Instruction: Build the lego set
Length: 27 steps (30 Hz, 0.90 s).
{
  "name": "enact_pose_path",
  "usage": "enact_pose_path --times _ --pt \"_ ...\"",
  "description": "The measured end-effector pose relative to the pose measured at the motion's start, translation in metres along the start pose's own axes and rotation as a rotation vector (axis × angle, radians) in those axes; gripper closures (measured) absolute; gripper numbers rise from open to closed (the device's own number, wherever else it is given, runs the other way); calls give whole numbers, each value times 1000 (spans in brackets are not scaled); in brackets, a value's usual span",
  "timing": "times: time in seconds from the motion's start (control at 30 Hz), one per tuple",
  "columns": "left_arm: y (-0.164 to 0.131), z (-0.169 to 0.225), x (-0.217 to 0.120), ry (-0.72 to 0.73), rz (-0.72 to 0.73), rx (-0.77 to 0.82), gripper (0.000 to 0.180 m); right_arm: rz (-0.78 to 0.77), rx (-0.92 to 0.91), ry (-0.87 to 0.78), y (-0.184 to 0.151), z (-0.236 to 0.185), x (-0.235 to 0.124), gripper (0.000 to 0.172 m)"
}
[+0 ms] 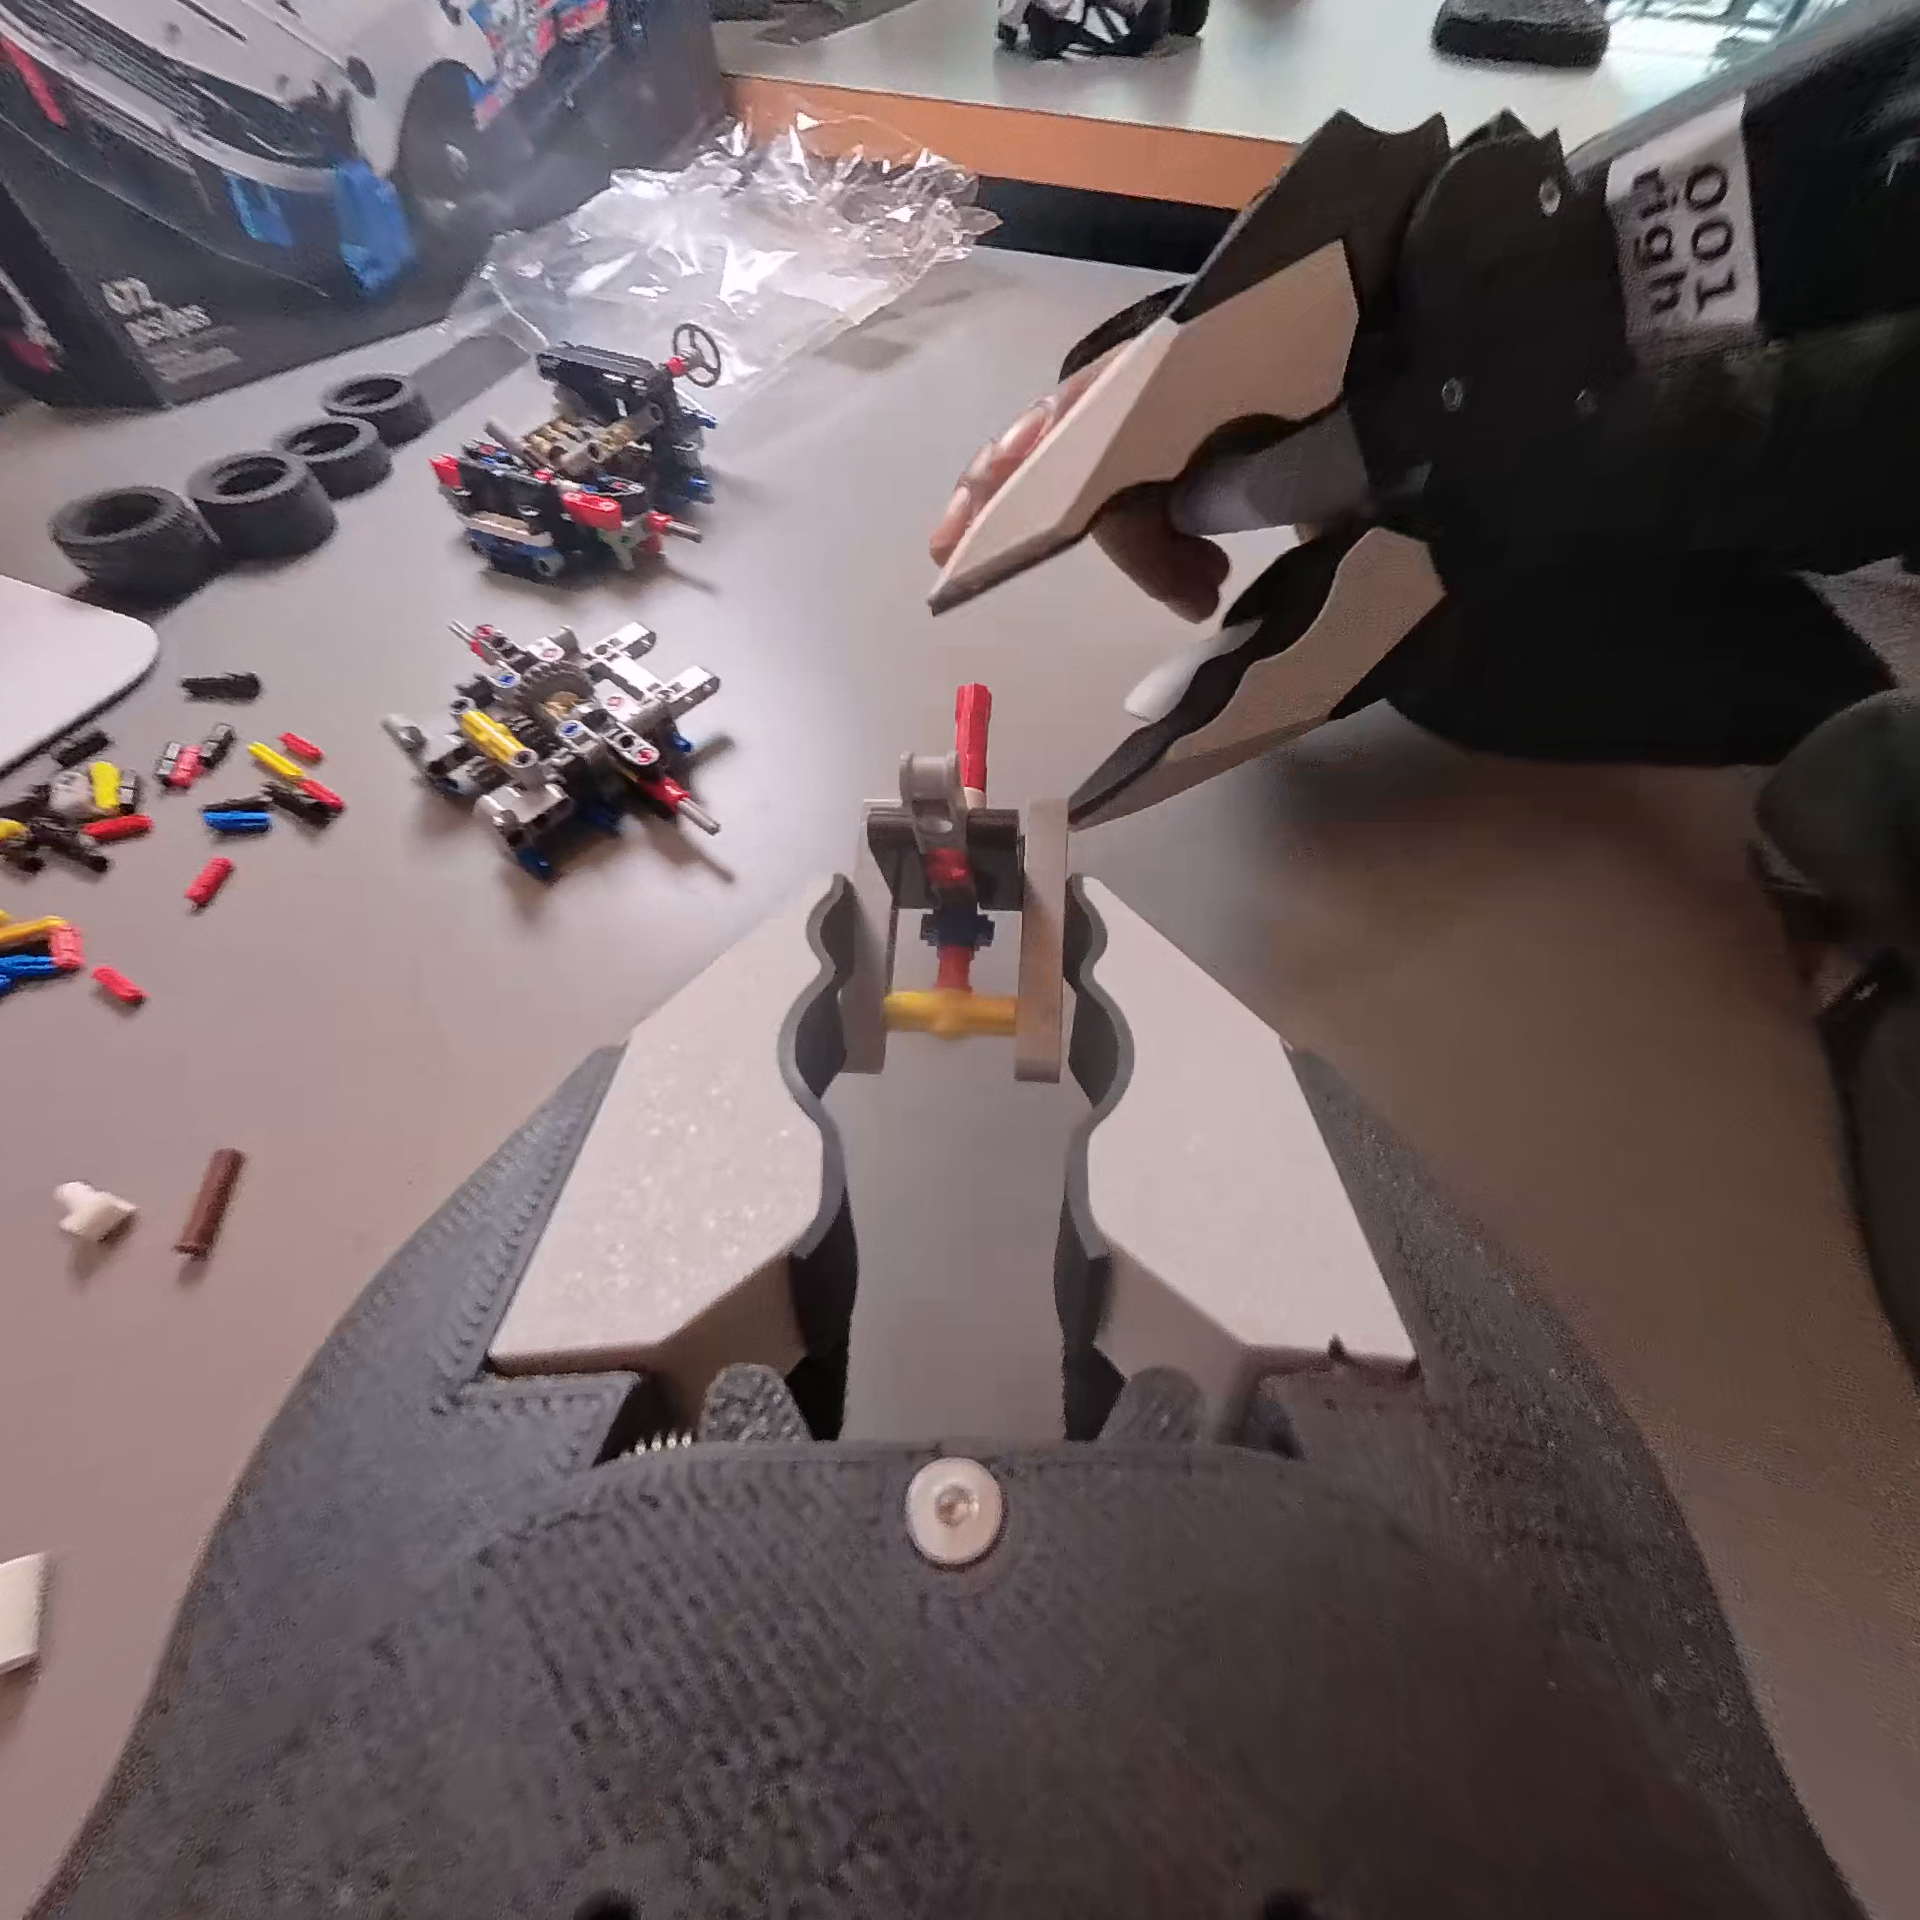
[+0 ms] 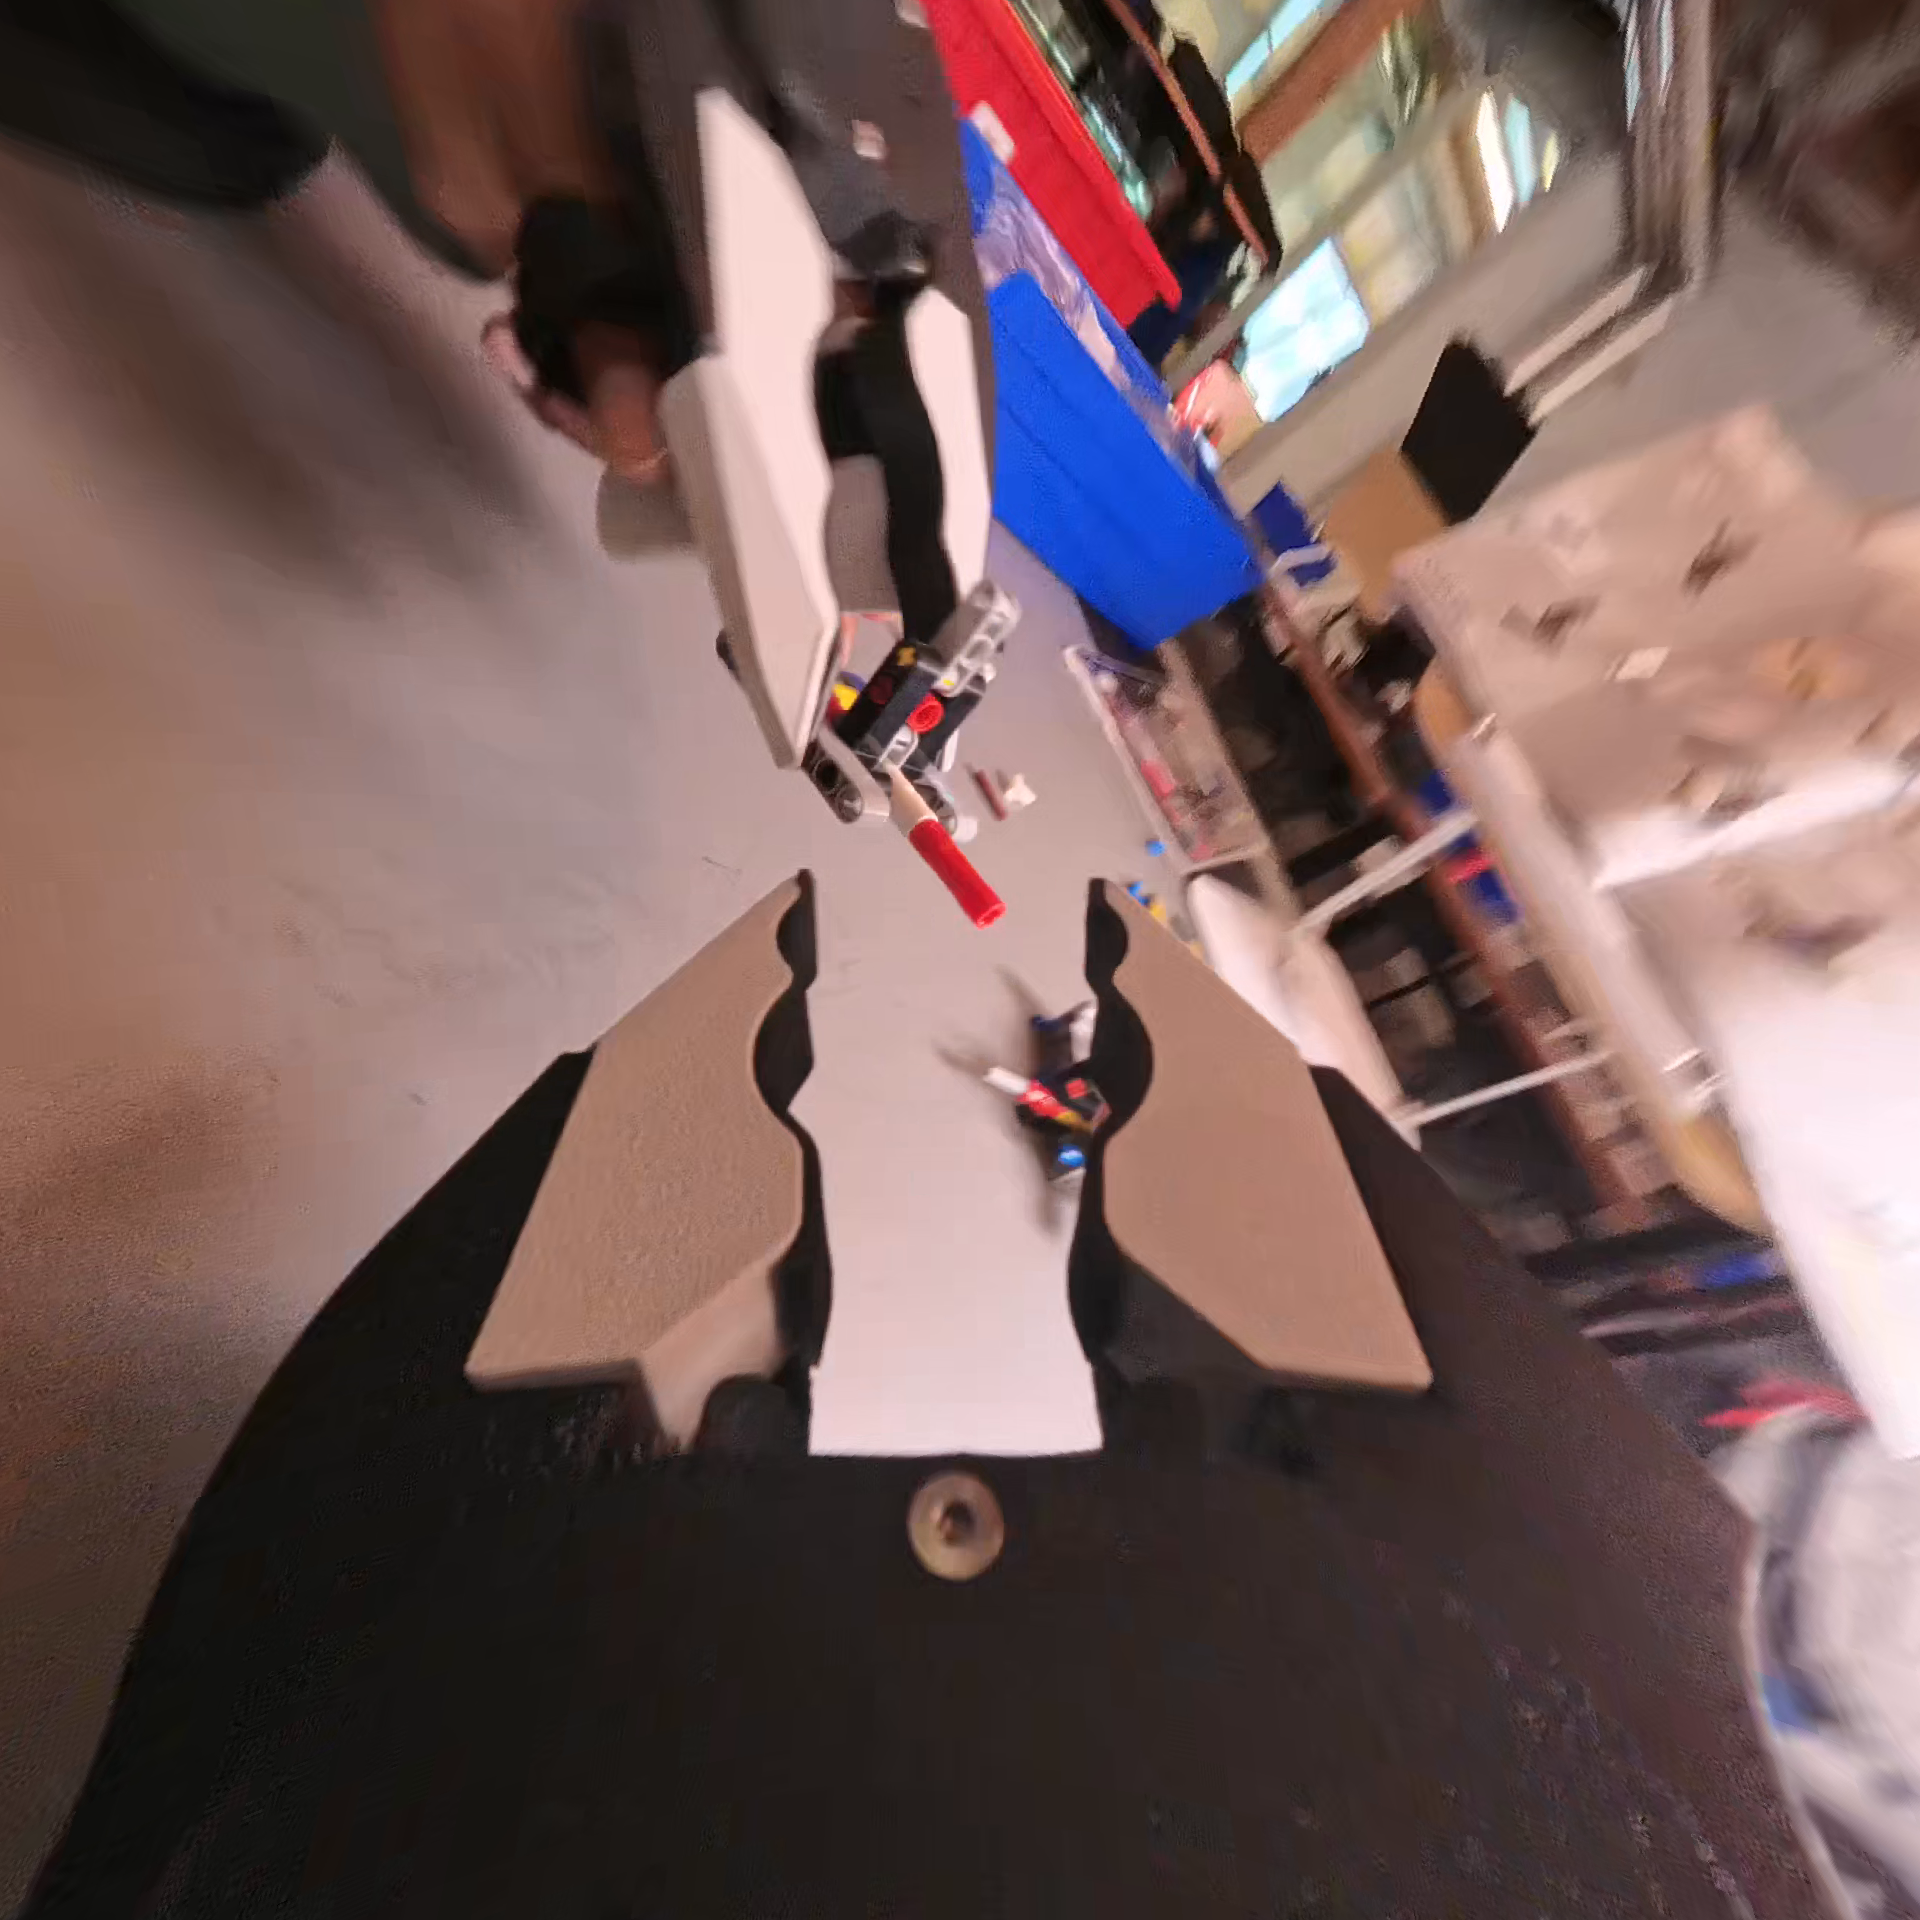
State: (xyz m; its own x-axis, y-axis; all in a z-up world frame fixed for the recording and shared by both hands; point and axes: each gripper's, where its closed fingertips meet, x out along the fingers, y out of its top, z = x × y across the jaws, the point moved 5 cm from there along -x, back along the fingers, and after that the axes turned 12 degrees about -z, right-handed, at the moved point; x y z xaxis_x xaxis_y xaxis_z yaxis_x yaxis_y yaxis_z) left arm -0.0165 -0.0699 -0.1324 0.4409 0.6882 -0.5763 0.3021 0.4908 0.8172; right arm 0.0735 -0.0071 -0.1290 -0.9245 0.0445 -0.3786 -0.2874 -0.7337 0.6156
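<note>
My left gripper [image 1: 951, 868] is shut on a small brick assembly [image 1: 940, 852]: a dark grey frame with a grey connector, a yellow cross piece [image 1: 948, 1013] and a red tube [image 1: 974, 727] sticking forward. Both pads press on its sides, and it is held above the table. My right gripper [image 1: 1006, 709] is open and empty at the upper right, with a person's hand behind it. Its lower fingertip [image 1: 1086, 808] is close to my left gripper's right finger. In the right wrist view the red tube's end [image 2: 971, 894] points between my right gripper's [image 2: 951, 891] spread fingertips, without touching them.
On the grey table [image 1: 1351, 1039] lie two larger brick assemblies [image 1: 566, 727] [image 1: 582, 468], a row of black tyres [image 1: 249, 488], scattered small pins [image 1: 249, 790], a white piece [image 1: 94, 1210] and a brown axle [image 1: 211, 1200]. A printed box [image 1: 208, 177] and a clear plastic bag [image 1: 748, 239] are at the back.
</note>
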Motion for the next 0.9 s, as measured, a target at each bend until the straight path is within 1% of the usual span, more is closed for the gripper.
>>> enact_pose_path --times 0.07,0.1,0.17,0.23,0.33,0.43,0.53,0.67,0.77,0.8,0.83,0.87,0.9 --pt "1 -3 0 62 3 20 141 -18 213 84 0 1 4 111" --pt "1 -4 -1 84 8 26 141 -26 292 103 1 1 6 111" --pt "2 -6 -1 117 13 33 141 -22 387 129 5 0 9 110" --pt "3 -6 -1 130 21 31 141 -8 428 155 11 -2 12 111" --pt "3 -8 -3 157 29 30 141 11 440 132 14 -1 15 107" --pt "3 -8 -2 159 31 23 141 65 508 123 18 0 13 106" --pt "5 -8 -2 154 45 3 141 36 473 96 15 -2 15 106" --pt "2 -7 2 134 35 -21 142 91 541 116 19 -1 14 105" --pt "-2 -8 6 141 13 -23 142 78 539 120 17 -4 17 105" --pt "-2 -8 7 134 17 -28 142 81 531 157 17 -8 17 115" --pt "0 -7 8 130 21 -39 141 97 508 302 25 -28 19 126" --pt "2 -8 9 149 10 -22 142 44 471 241 26 -31 22 123" --pt "2 -9 9 162 0 -4 142 26 340 151 24 -29 23 128"
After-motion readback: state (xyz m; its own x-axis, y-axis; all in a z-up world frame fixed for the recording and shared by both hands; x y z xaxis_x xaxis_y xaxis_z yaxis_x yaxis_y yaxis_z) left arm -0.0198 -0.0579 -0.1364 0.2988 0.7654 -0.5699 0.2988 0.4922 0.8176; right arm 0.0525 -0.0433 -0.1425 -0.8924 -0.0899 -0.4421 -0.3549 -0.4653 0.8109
